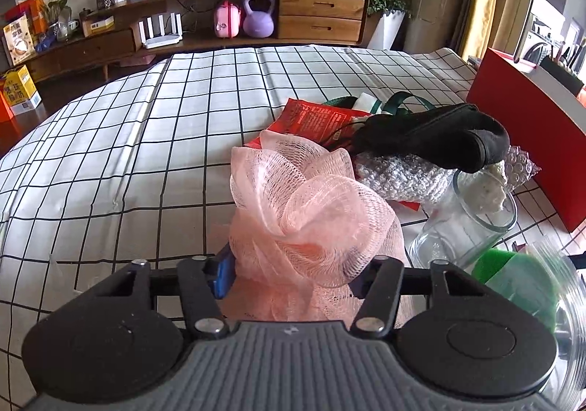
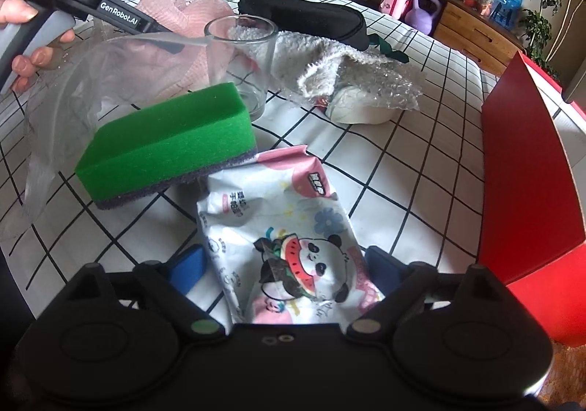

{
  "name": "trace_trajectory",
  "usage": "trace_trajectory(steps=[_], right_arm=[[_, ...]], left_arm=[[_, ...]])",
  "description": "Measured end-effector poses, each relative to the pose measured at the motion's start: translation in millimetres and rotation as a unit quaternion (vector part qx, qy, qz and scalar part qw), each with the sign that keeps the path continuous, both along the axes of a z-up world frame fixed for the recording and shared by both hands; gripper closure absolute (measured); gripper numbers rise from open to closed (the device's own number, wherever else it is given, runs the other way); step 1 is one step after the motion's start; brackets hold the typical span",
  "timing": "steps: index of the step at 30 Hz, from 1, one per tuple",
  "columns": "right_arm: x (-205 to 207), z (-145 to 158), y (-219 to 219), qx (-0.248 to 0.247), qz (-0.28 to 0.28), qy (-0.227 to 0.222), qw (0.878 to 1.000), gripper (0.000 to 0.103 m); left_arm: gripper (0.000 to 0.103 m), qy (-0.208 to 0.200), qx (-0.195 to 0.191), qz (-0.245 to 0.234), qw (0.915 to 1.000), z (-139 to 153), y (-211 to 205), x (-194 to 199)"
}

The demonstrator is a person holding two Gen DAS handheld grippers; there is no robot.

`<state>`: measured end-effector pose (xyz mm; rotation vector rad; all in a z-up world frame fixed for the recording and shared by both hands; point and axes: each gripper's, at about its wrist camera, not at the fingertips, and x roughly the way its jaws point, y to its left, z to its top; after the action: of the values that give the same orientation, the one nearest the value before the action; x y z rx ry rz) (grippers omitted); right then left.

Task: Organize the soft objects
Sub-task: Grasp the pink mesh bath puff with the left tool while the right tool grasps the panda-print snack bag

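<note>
Grid-check tablecloth (image 1: 146,140) covers the table, white w/ black lines; seen in both wrist views; red box (image 2: 531,191) stands at its 3 o'clock edge in rt wrist view, wall upright.

Black pouch (image 1: 439,140) lies at 1 o'clock in lt wrist view, on top of a white knit cloth (image 1: 403,180); red printed packet (image 1: 315,118) under both, partly hidden; bubble wrap (image 2: 381,81) just beside the cloth, at 1 o'clock in rt view.

Pink mesh bath pouf (image 1: 307,220): dead centre of lt view, wedged betw. the left gripper (image 1: 296,275) fingers; jaws closed in on it, mesh bulging above them; blue pad (image 1: 223,275) at 9 o'clock side pressing into mesh; rt pad hidden by pouf.

Green sponge (image 2: 164,144), purple scour layer underneath, at 10 o'clock in rt view; sits on cloth, touching top edge of tissue pack; clear plastic bag (image 2: 55,111) just beside/behind it at 9 o'clock.

Tissue pack (image 2: 289,250), panda + watermelon print, lies betw. the right gripper (image 2: 289,268) fingers; blue pads at either side; cannot tell if pads actually touch pack, so clamp state unclear.

Glass cup (image 2: 241,59) upright at 12 o'clock in rt view, behind sponge; small.

Person's hand (image 2: 25,41) at 10 o'clock corner, wrapped on the other gripper's handle.
</note>
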<state>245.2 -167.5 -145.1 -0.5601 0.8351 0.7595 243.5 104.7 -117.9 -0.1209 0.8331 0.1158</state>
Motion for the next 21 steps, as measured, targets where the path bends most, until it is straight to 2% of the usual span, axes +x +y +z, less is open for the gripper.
trace_trajectory(steps=[7, 15, 19, 20, 21], right_arm=[[-4.8, 6.4, -6.0, 0.004, -0.025, -0.011, 1.000, 0.026], [-15.2, 25.9, -21.6, 0.021, -0.063, -0.038, 0.997, 0.027], [-20.2, 37.1, -32.2, 0.032, -0.081, -0.049, 0.995, 0.032], [-21.2, 39.2, -34.9, 0.034, -0.084, -0.050, 0.995, 0.035], [-23.9, 41.1, -37.1, 0.036, -0.086, -0.053, 0.994, 0.069]], left_arm=[[0.068, -0.012, 0.005, 0.004, 0.9999, 10.8, -2.1, -3.5], [0.071, -0.044, 0.007, 0.011, 0.9990, 34.3, -2.8, -16.6], [0.072, -0.061, 0.016, 0.013, 0.9979, 47.6, -3.0, -25.1], [0.072, -0.065, 0.018, 0.015, 0.9976, 51.0, -2.7, -26.8], [0.072, -0.069, 0.018, 0.017, 0.9973, 55.1, -2.3, -29.1]])
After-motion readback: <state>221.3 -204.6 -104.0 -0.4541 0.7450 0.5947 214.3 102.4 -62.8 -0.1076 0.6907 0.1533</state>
